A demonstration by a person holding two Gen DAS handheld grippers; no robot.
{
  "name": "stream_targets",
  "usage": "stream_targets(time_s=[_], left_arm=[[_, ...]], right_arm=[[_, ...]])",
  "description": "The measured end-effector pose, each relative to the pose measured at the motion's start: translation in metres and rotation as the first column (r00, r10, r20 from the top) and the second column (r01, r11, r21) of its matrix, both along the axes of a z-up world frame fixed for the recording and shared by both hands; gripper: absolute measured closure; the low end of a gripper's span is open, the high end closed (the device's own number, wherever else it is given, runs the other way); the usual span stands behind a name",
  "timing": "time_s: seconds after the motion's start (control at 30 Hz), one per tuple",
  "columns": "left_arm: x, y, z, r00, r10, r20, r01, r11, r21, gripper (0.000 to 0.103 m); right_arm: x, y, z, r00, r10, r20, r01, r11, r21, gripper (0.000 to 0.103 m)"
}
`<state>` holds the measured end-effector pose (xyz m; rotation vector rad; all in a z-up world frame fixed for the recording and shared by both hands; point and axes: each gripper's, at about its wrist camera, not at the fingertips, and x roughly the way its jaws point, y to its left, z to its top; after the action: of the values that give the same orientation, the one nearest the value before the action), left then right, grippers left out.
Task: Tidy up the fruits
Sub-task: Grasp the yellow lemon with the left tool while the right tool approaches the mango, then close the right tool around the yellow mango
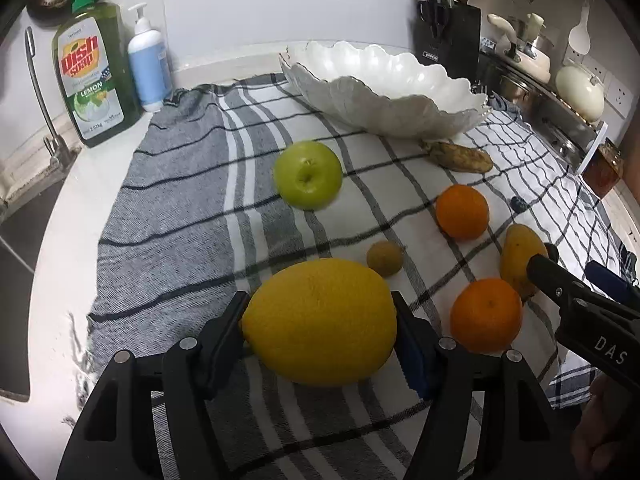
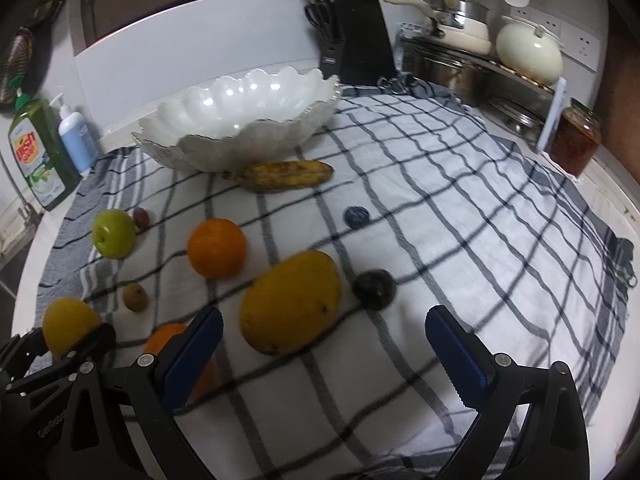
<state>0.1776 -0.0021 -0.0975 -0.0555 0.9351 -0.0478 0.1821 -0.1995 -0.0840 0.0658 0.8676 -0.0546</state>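
Observation:
My left gripper (image 1: 320,320) is shut on a large yellow lemon (image 1: 320,322), just above the checked cloth (image 1: 192,216); it also shows in the right wrist view (image 2: 68,326). My right gripper (image 2: 324,344) is open and empty, just in front of a yellow mango (image 2: 290,300). Also on the cloth are a green apple (image 1: 308,174), two oranges (image 1: 462,211) (image 1: 486,314), a small brown fruit (image 1: 385,258), a spotted banana (image 2: 282,175) and dark plums (image 2: 374,289) (image 2: 357,216). The empty white scalloped bowl (image 2: 240,120) stands at the back.
Dish soap (image 1: 94,72) and a pump bottle (image 1: 148,68) stand at the back left beside the sink tap (image 1: 42,96). A knife block (image 2: 352,40), pots on a rack (image 2: 480,48) and a jar (image 2: 576,140) line the back right. A small reddish fruit (image 2: 141,216) lies behind the apple.

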Motion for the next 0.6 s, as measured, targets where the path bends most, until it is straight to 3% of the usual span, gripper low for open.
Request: stream_targets(time_s=[0.1,0.27,0.6], left_arm=[[0.003,0.003,0.002,1.000,0.005,0.002,-0.005,1.000,0.002,0.036],[0.010,0.008,0.003,1.000,0.013,0.001,-0.013,1.000,0.005,0.036],[0.022,0.012,0.002,1.000,0.008,-0.008,-0.008,1.000,0.009,0.036]], right_arm=[[0.005,0.004,-0.001,1.000,0.028,-0.007,-0.028,0.999,0.029,0.018],[0.018,0.010,-0.010,0.998,0.039,-0.058,-0.035,0.997,0.065,0.030],[0.037,0.012,-0.026,0.994,0.012,-0.105,-0.003,0.996,0.084,0.035]])
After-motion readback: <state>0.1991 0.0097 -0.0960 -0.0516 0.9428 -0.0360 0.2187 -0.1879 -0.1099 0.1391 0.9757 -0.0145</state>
